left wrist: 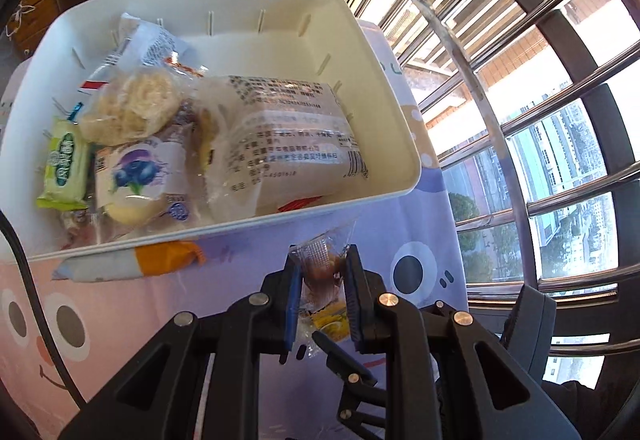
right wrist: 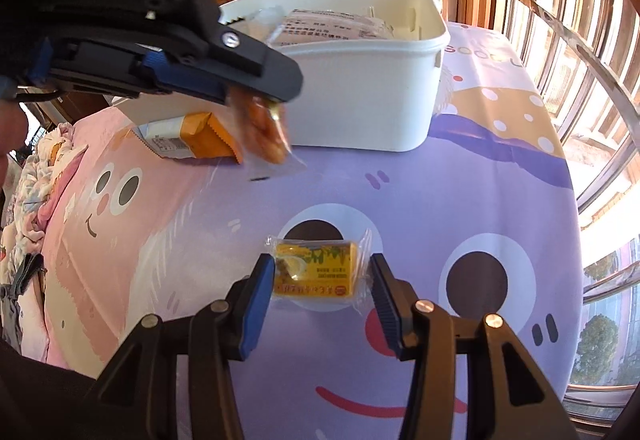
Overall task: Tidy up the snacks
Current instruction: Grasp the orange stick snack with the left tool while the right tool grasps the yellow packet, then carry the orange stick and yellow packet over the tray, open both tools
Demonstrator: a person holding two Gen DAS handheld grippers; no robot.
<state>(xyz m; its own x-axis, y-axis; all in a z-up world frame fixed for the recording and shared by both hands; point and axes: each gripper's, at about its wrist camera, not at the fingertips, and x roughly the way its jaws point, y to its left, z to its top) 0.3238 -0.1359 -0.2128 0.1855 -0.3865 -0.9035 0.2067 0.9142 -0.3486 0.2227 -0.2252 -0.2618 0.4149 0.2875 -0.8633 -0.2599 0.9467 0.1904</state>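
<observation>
Two grippers at work beside a white snack bin

Left gripper (left wrist: pixel 322 272) has its jaws clamped on a clear-wrapped brown snack (right wrist: pixel 266 130), lifted near the bin (right wrist: pixel 360 100); right gripper (right wrist: pixel 320 280) jaws half open around a yellow packet (right wrist: pixel 314 274) on the bench (right wrist: pixel 460 200); whether they touch it is unclear.

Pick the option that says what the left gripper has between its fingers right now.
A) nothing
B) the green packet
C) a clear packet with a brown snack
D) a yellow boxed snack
C: the left gripper is shut on a clear packet with a brown snack, lifted near the white bin; the yellow boxed snack lies on the tablecloth between the right gripper's fingers.
</observation>
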